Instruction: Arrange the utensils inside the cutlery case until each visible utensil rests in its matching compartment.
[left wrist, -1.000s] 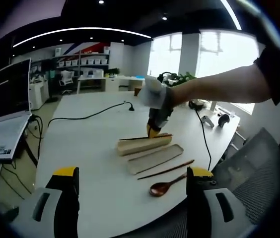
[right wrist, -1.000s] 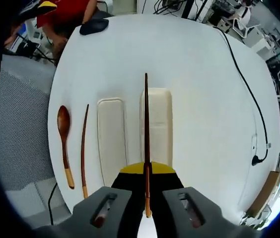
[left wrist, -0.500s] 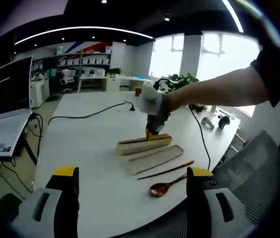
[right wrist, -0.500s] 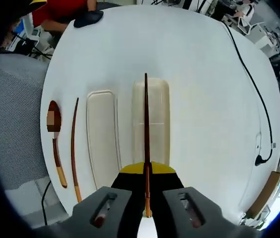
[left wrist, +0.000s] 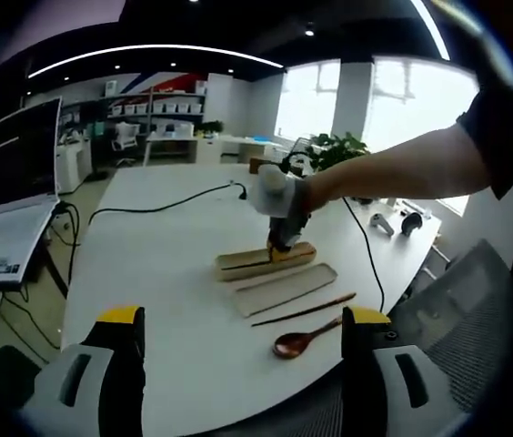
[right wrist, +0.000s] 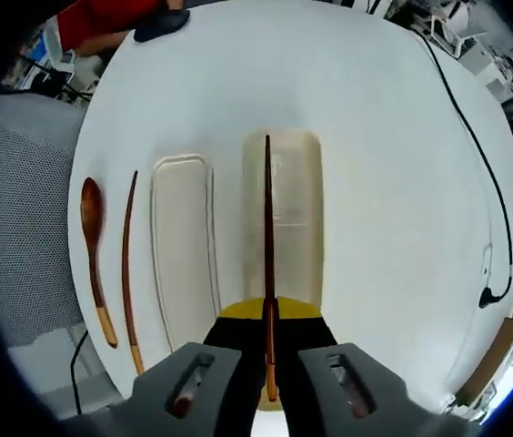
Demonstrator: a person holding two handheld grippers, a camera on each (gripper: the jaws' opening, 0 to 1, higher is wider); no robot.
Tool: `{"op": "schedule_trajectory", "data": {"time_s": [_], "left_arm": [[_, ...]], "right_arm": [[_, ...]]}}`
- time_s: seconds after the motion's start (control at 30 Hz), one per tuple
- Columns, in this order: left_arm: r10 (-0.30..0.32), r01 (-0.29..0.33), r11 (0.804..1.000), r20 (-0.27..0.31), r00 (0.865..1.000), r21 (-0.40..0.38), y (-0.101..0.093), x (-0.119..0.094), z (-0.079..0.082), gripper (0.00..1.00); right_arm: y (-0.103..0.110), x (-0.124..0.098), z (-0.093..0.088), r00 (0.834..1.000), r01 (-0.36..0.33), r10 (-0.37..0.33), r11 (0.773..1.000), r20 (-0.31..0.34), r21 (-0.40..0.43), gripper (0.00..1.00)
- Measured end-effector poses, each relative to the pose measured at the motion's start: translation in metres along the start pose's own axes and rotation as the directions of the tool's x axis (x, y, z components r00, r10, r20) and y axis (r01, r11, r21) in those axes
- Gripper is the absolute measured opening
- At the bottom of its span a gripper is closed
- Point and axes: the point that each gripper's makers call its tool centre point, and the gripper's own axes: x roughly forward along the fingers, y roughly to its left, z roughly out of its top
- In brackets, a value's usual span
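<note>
Right gripper view, right hand-held gripper (right wrist: 269, 314) clamped on chopstick (right wrist: 268, 228) over case (right wrist: 283, 228), left hand-held gripper (left wrist: 238, 341) spread empty.

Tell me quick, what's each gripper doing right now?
Left gripper: open, holding nothing.
Right gripper: shut on a chopstick, over the cutlery case.

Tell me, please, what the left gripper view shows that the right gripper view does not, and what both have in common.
Left gripper view alone: an open laptop at the table's edge, bright office windows, and the left gripper, open.

Right gripper view alone: the dark wooden chopstick clamped in the right gripper.

Both: the beige cutlery case on the white table, its flat lid, a second chopstick and the brown wooden spoon.
</note>
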Motion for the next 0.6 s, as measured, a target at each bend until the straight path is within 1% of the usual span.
{"op": "schedule_trajectory", "data": {"time_s": [0.1, 0.13, 0.2, 0.3, 0.37, 0.43, 0.5, 0.53, 0.6], "left_arm": [[-0.002, 0.002, 1.0, -0.003, 1.0, -0.002, -0.0002, 0.0001, -0.0007, 0.92], [-0.001, 0.001, 1.0, -0.001, 1.0, -0.006, 0.0001, 0.0001, -0.0003, 0.92], [0.002, -0.002, 1.0, 0.002, 1.0, -0.006, 0.0008, -0.0001, 0.0003, 0.92], [0.005, -0.004, 1.0, 0.004, 1.0, -0.015, 0.0018, -0.0003, 0.0003, 0.92], [0.01, -0.01, 1.0, -0.007, 1.0, -0.013, 0.003, -0.0002, -0.0018, 0.92], [0.006, -0.006, 1.0, 0.0, 1.0, -0.013, 0.0022, 0.0001, -0.0004, 0.92], [0.007, -0.007, 1.0, -0.006, 1.0, -0.009, 0.0023, 0.0005, -0.0013, 0.92], [0.008, -0.008, 1.0, -0.01, 1.0, -0.009, 0.0026, 0.0006, -0.002, 0.93], [0.011, -0.011, 1.0, -0.004, 1.0, -0.013, 0.0033, 0.0004, -0.001, 0.93]], "right_arm": [[-0.0006, 0.0034, -0.001, 1.0, 0.002, -0.002, 1.0, -0.008, -0.007, 0.0], [0.0016, 0.0051, -0.0025, 1.0, -0.012, 0.012, 1.0, -0.015, -0.012, 0.0], [0.0037, 0.005, -0.0034, 1.0, -0.014, 0.013, 1.0, -0.021, -0.022, 0.0], [0.0024, 0.0041, -0.0033, 1.0, -0.016, 0.016, 1.0, -0.014, -0.015, 0.0], [0.0024, 0.004, -0.0034, 1.0, -0.021, 0.021, 1.0, -0.008, -0.009, 0.0], [0.0023, 0.0039, -0.0037, 1.0, -0.026, 0.026, 1.0, -0.003, -0.007, 0.0], [0.0, 0.0038, -0.0038, 1.0, -0.013, 0.013, 1.0, 0.004, -0.013, 0.0], [-0.0013, 0.0017, -0.0042, 1.0, 0.004, -0.004, 0.999, 0.005, -0.036, 0.0], [-0.0004, -0.0029, -0.0041, 1.0, 0.009, -0.008, 0.999, 0.006, -0.034, 0.01]]}}
